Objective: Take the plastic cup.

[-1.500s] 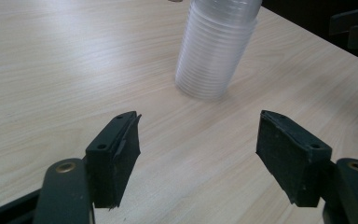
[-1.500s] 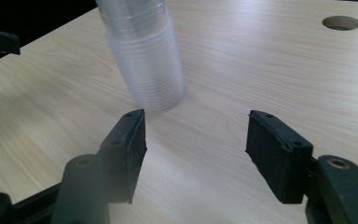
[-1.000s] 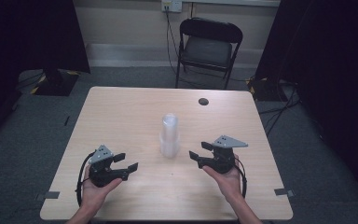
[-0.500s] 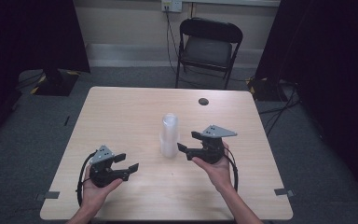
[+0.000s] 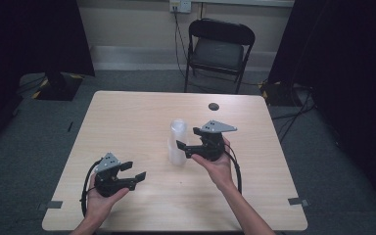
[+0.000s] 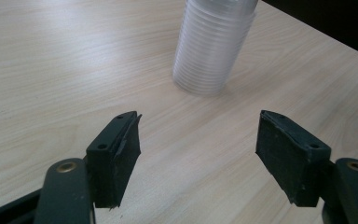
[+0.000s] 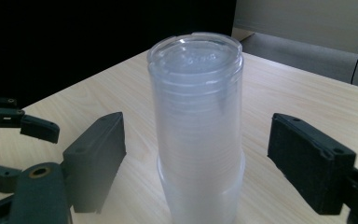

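A tall stack of clear plastic cups (image 5: 177,142) stands upside down near the middle of the wooden table (image 5: 127,117). My right gripper (image 5: 187,139) hovers just to its right, pointing at it. In the right gripper view the stack (image 7: 196,126) rises between the two jaws; the pads (image 7: 307,163) stand clear of it on both sides. These jaws have just been opening. My left gripper (image 5: 134,171) rests open at the front left, and in its own view the stack (image 6: 212,46) stands well ahead of the empty jaws (image 6: 198,149).
A small dark round object (image 5: 214,105) lies near the table's far edge. A black folding chair (image 5: 220,49) stands behind the table. My left gripper (image 7: 18,126) also appears at the left of the right gripper view. Dark curtains hang on both sides.
My right gripper has moved left and a little up, toward the cup stack, and its jaws have spread wider. The left gripper has kept still.
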Available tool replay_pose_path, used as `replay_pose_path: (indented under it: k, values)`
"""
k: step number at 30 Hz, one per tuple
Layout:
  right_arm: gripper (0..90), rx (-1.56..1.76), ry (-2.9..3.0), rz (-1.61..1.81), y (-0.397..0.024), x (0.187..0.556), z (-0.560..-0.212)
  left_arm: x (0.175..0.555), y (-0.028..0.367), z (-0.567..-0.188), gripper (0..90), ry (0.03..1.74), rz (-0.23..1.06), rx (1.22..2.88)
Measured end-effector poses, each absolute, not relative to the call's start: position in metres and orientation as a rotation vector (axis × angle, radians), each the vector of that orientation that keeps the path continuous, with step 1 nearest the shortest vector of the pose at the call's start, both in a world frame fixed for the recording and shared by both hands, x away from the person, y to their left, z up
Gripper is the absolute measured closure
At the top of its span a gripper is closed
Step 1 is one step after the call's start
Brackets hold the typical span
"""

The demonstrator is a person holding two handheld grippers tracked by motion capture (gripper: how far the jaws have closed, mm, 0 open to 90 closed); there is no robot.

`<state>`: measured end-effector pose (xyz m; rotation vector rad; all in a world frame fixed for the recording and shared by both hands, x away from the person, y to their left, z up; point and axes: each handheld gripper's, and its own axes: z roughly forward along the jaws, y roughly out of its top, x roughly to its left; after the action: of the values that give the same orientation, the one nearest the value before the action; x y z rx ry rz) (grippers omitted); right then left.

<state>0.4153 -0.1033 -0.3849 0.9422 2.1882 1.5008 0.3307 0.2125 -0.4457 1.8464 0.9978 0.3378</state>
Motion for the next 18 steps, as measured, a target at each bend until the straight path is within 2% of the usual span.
replay_pose_path:
  k: [18]
  values:
    - [23.7,0.925,2.197,1.488,-0.080,0.437,-0.397,0.330,0.211,-0.446,30.6,0.990,0.335,1.852]
